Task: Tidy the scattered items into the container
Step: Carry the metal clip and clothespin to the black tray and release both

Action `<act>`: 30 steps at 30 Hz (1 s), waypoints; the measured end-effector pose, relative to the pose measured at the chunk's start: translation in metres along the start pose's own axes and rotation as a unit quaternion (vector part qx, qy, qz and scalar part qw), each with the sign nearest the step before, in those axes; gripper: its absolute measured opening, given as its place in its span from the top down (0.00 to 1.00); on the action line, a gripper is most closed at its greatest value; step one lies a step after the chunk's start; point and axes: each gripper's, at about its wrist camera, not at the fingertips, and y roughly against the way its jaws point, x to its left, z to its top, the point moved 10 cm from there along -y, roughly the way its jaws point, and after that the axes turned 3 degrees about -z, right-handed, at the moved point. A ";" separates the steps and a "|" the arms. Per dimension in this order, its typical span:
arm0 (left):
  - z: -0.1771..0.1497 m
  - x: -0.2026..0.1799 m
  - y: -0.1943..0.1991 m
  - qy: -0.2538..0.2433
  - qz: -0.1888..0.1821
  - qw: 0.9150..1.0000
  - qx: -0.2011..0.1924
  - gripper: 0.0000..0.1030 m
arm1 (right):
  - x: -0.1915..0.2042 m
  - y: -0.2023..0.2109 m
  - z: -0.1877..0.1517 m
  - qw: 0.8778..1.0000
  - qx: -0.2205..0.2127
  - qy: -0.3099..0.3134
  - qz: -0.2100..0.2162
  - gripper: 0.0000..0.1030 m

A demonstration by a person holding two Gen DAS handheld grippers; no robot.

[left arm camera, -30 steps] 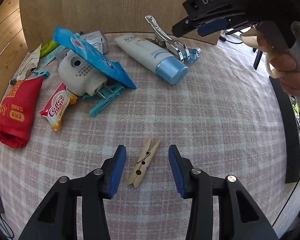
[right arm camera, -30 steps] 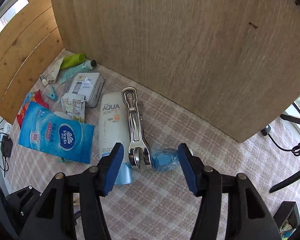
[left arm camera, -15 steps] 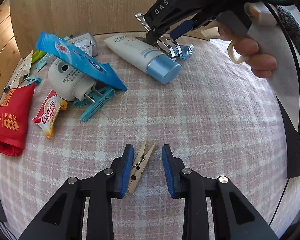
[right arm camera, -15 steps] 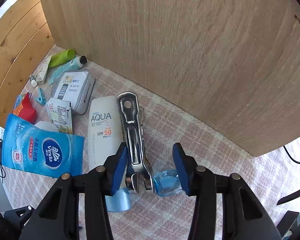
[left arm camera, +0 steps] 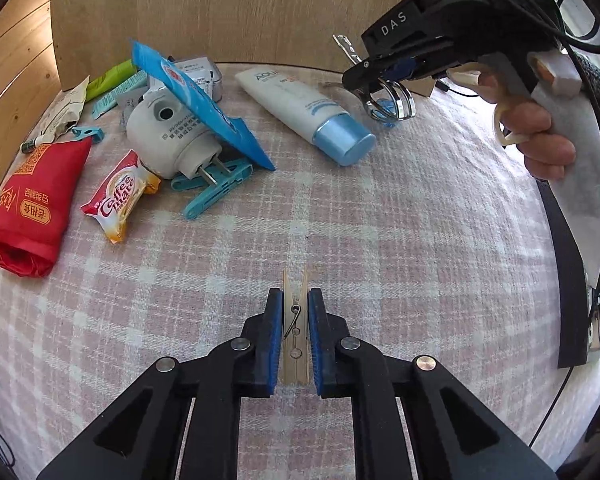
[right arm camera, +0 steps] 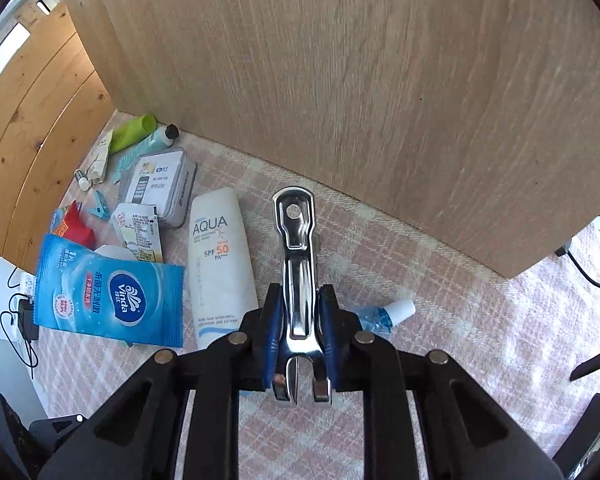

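A wooden clothespin [left arm camera: 295, 340] lies on the pink checked cloth [left arm camera: 380, 260], between the blue pads of my left gripper [left arm camera: 295, 293]. Its jaws are closing and both pads touch the pin's sides. In the right wrist view a shiny metal clip [right arm camera: 296, 232] sits lengthwise in my right gripper [right arm camera: 300, 294], whose jaws are closing with the pads against the clip's sides. The left wrist view shows that right gripper [left arm camera: 384, 76] at upper right, held by a hand [left arm camera: 540, 140], with the clip's ring [left arm camera: 396, 100] under it. No container is visible.
Left of the clip lie a white AQUA tube [right arm camera: 220, 268], a blue wipes pack [right arm camera: 108, 292] and a small clear bottle [right arm camera: 384, 316]. A white plug device [left arm camera: 168, 136], teal peg [left arm camera: 208, 196], coffee sachet [left arm camera: 120, 200] and red pouch [left arm camera: 32, 200] crowd the left. A wooden panel [right arm camera: 340, 80] stands behind.
Both grippers have narrowed from wide open. The left pads now touch the wooden clothespin, which has turned straight between them. The right gripper moved left over the metal clip and closed on it.
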 end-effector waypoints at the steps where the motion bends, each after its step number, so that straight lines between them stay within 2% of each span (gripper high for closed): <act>1: 0.001 -0.002 0.003 0.000 0.000 1.000 -0.003 0.89 | 0.000 0.007 0.000 1.000 -0.005 -0.001 0.005 0.82; 8: 0.010 -0.024 0.032 -0.003 -0.004 1.000 -0.028 0.89 | -0.012 0.061 -0.014 0.998 -0.028 -0.030 0.046 0.82; 13: 0.007 -0.033 0.059 -0.013 -0.014 0.999 -0.041 0.89 | -0.040 0.110 -0.042 0.997 -0.045 -0.044 0.046 0.82; 16: 0.005 -0.054 0.076 -0.025 -0.025 0.998 -0.048 0.89 | -0.056 0.143 -0.065 0.995 -0.055 -0.066 0.040 0.82; 24: 0.013 -0.162 0.090 -0.088 -0.074 0.992 -0.059 0.89 | -0.175 0.223 -0.154 0.985 -0.085 -0.145 -0.023 0.82; 30: 0.019 -0.264 0.088 -0.136 -0.135 0.980 -0.056 0.89 | -0.275 0.270 -0.239 0.967 -0.097 -0.222 -0.084 0.82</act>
